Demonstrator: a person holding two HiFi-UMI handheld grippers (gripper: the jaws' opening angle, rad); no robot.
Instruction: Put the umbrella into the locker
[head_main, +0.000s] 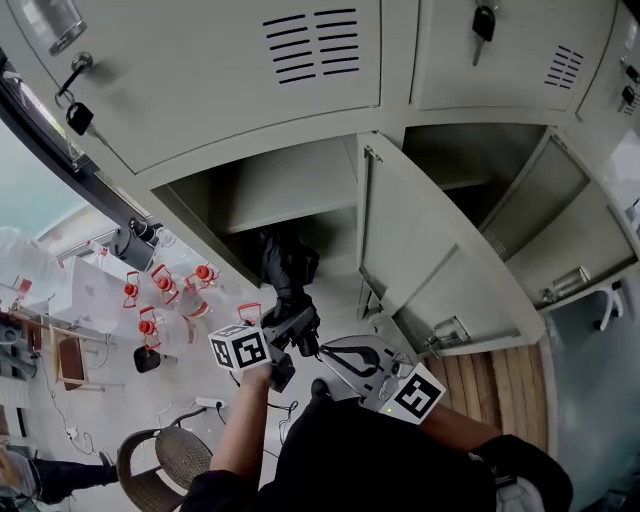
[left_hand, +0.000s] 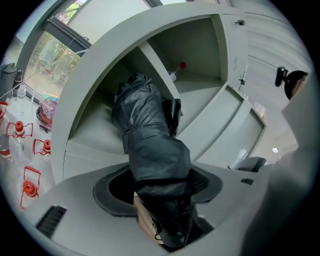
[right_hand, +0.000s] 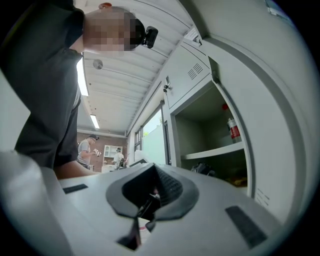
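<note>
A black folded umbrella (head_main: 285, 268) (left_hand: 150, 145) points into the open locker (head_main: 258, 196), its far end inside the lower compartment under the shelf (left_hand: 161, 76). My left gripper (head_main: 296, 324) (left_hand: 164, 220) is shut on the umbrella's near end, just in front of the opening. My right gripper (head_main: 336, 363) (right_hand: 145, 207) hangs lower and to the right with its jaws shut and nothing between them. The locker's door (head_main: 420, 250) stands open to the right of the umbrella. In the right gripper view a dark bundle (right_hand: 204, 169) lies on the lower level of the locker.
A red can (right_hand: 233, 129) (left_hand: 182, 66) stands on the locker's upper shelf. A second locker (head_main: 490, 185) is open at the right. Keys (head_main: 78, 116) hang from the doors above. Red clips (head_main: 165, 290) lie on a white table at left; a wicker chair (head_main: 172, 456) stands below.
</note>
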